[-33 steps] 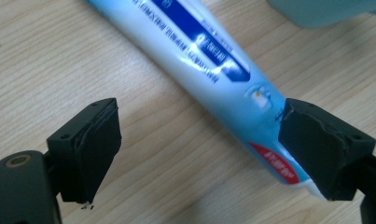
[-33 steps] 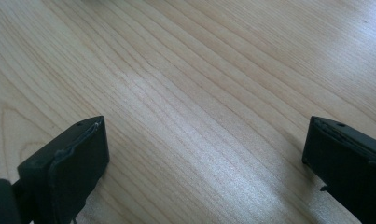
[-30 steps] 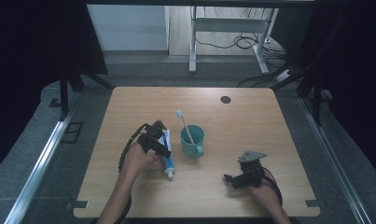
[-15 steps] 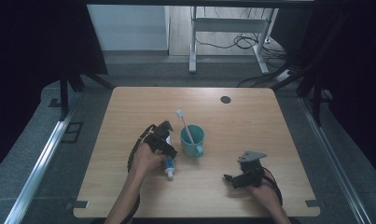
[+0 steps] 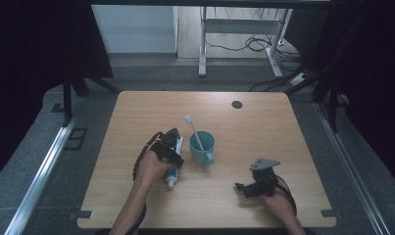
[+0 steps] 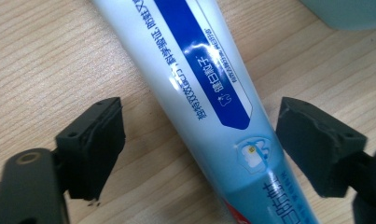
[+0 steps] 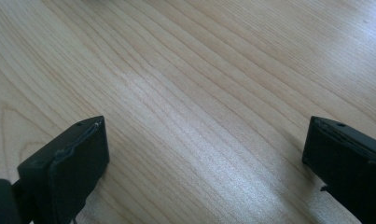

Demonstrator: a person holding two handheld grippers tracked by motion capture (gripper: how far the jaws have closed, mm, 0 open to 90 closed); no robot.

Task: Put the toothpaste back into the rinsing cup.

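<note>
Moved down over the toothpaste tube (image 6: pixel 213 88) left of the cup (image 5: pixel 202 146): left gripper (image 6: pixel 199 140), jaws just closing, not yet pressing. Tube partly hidden. Right gripper (image 7: pixel 204 163) open, right of cup.

At frame centre, the left gripper (image 5: pixel 173 147) straddled a toothpaste tube (image 5: pixel 172 172) beside a teal mug (image 5: pixel 203 148) holding a toothbrush (image 5: pixel 194 130); the right gripper (image 5: pixel 244 186) rested lower right.

A lab-like recording booth: bare wooden table (image 5: pixel 263 147), black curtains (image 5: pixel 33 63), metal stand (image 5: pixel 205 44), loose cables (image 5: pixel 249 44).
</note>
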